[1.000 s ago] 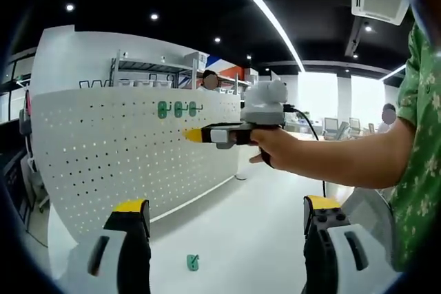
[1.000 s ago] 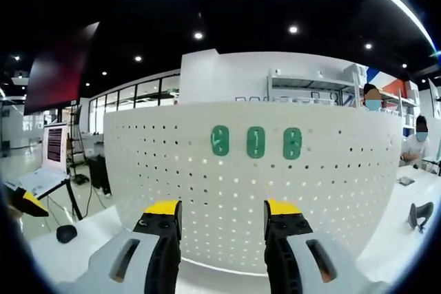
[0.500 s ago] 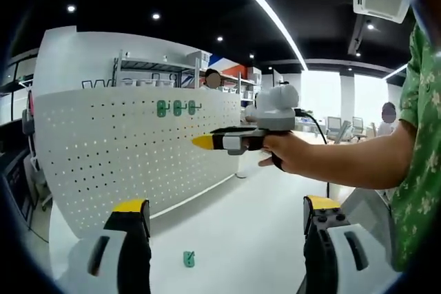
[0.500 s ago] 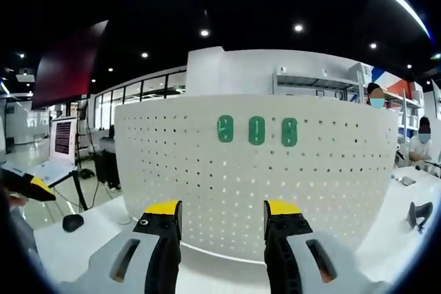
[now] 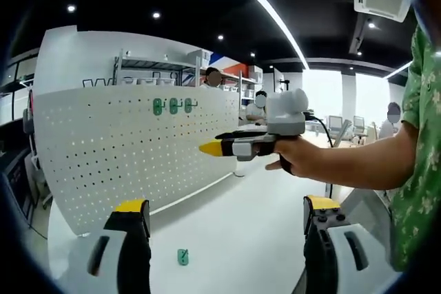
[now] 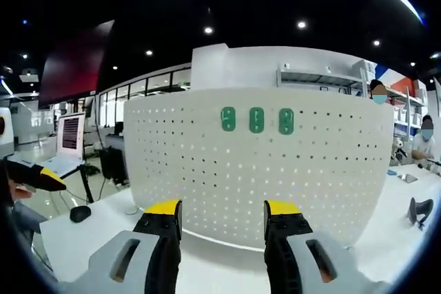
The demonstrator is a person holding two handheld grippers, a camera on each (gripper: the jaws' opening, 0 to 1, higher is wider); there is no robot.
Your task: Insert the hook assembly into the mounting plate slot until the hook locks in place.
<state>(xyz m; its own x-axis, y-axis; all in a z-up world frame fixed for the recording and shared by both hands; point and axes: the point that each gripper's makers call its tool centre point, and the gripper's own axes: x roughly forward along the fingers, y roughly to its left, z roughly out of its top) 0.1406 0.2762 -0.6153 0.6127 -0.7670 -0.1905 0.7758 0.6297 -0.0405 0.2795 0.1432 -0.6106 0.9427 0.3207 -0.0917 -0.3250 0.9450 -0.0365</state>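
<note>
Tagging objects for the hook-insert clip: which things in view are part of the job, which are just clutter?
Job:
- white perforated pegboard panel
- three green hook pieces mounted on it
- loose green hook piece on the white table
- left gripper, right gripper, both open and empty

Lying about:
- black computer mouse
- laptop on a stand
- black object on the table

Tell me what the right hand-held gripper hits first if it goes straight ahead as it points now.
Probably the white pegboard, well below the three green hooks. The right hand-held gripper is open and empty; depth is unclear.
</note>
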